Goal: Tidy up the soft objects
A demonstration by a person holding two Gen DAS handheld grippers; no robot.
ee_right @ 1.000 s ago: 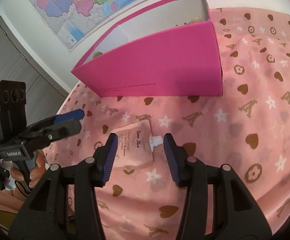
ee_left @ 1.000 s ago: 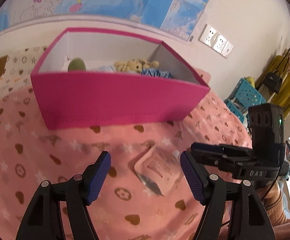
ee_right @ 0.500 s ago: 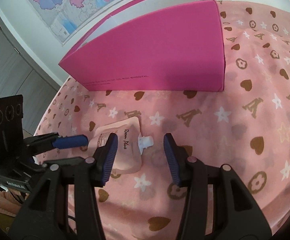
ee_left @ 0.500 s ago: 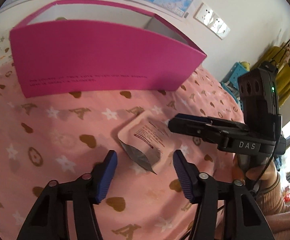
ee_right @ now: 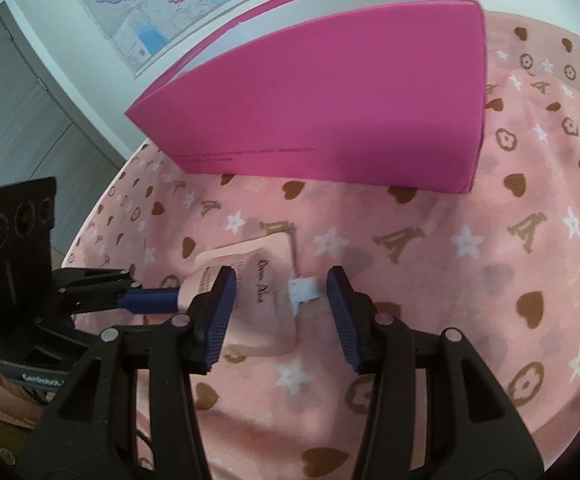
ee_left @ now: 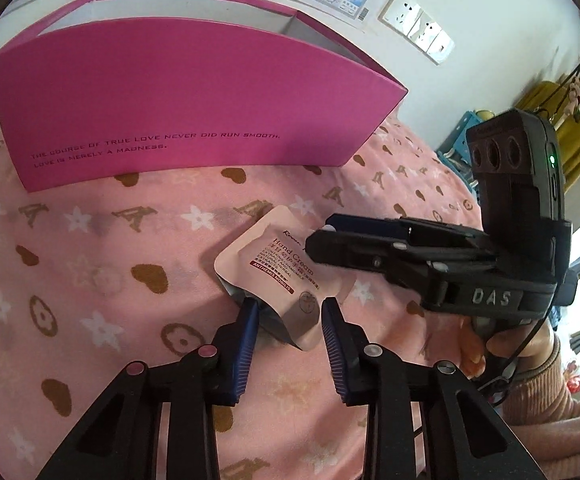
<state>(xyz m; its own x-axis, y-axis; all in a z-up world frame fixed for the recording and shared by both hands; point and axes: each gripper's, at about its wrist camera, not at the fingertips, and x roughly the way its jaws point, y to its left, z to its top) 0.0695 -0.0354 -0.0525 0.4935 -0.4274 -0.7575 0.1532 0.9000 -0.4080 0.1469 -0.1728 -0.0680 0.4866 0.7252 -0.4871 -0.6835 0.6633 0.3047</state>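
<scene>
One hand cream pouch, lying on the pink blanket at six o'clock from the magenta box. I am judging it light, squashy, slick-skinned. Both grippers are standing spread: left gripper straddling the bottom seam, right gripper bracketing the white cap. I am favouring the stiffer cap neck or seam edge.

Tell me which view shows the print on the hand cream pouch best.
The left wrist view: the pouch faces the camera and "Hand Cream" reads clearly. The right wrist view shows the pouch partly behind a finger, only a script logo legible, plus its white cap.
</scene>
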